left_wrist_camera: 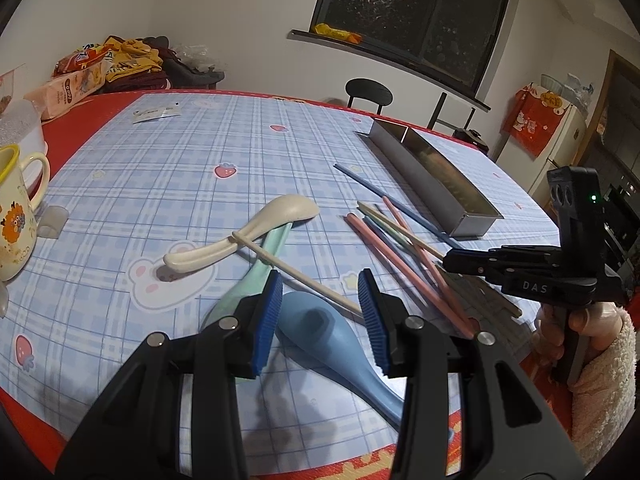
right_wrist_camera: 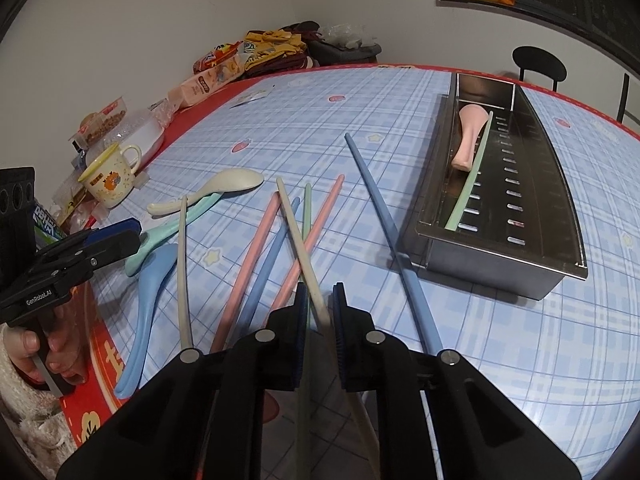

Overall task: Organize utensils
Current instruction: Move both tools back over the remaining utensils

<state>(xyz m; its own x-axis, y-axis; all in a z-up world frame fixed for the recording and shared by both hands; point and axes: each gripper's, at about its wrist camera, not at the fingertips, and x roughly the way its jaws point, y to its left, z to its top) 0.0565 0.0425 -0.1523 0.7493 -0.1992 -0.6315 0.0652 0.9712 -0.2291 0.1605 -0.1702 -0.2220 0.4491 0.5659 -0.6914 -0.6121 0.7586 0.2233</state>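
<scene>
Right gripper (right_wrist_camera: 320, 304) pinched on a cream chopstick (right_wrist_camera: 298, 236) in the loose pile left of the steel tray (right_wrist_camera: 560, 184). Left gripper (left_wrist_camera: 320, 292) part open, empty, above the blue spoon (left_wrist_camera: 320, 328) at the near table edge. Tray already holds a pink spoon (right_wrist_camera: 470, 132) and a green chopstick (right_wrist_camera: 468, 184).

This is a lived-in home, at a dining table next to a kitchen. The table (left_wrist_camera: 224, 148) wears a blue checked cloth printed with strawberries and cartoon bears, laid over a red cover. A yellow-rimmed mug (left_wrist_camera: 16, 216) with a cartoon print stands at one edge, and snack packets (right_wrist_camera: 208, 76) lie beside a heap of folded clothes (left_wrist_camera: 140, 60) against the plain white wall. A black chair (left_wrist_camera: 368, 94) is pushed in at the far side under a dark window (left_wrist_camera: 416, 12) with a wrapper left on its sill. Off to the side stands a pale fridge (left_wrist_camera: 560, 140) draped with a red festive cloth (left_wrist_camera: 534, 120).
</scene>
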